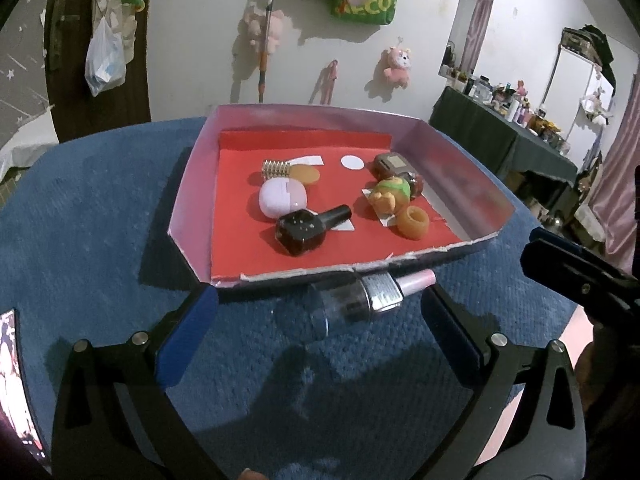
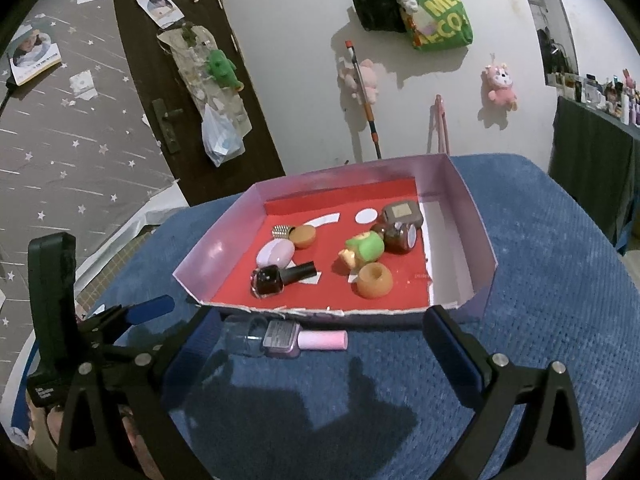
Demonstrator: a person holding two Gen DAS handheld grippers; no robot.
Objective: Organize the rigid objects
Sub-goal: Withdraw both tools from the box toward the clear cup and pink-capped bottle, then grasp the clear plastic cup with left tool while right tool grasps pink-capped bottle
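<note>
A pink box [image 1: 188,184] with a red floor stands on a blue cloth. In it lie a dark nail polish bottle [image 1: 308,230], a lilac case [image 1: 282,198], a green-capped figure [image 1: 390,196], an orange ring [image 1: 413,222] and several other small items. A clear bottle with a pink cap [image 1: 360,300] lies on the cloth against the box's near wall; it also shows in the right wrist view [image 2: 280,338]. My left gripper [image 1: 320,340] is open just behind this bottle. My right gripper [image 2: 320,354] is open and empty, to the right of the bottle.
The blue cloth [image 1: 100,220] covers a round surface that drops off on all sides. A dark door [image 2: 180,80] and a white wall hung with toys and bags [image 2: 440,12] stand behind. A cluttered dark table [image 1: 500,128] is at the far right.
</note>
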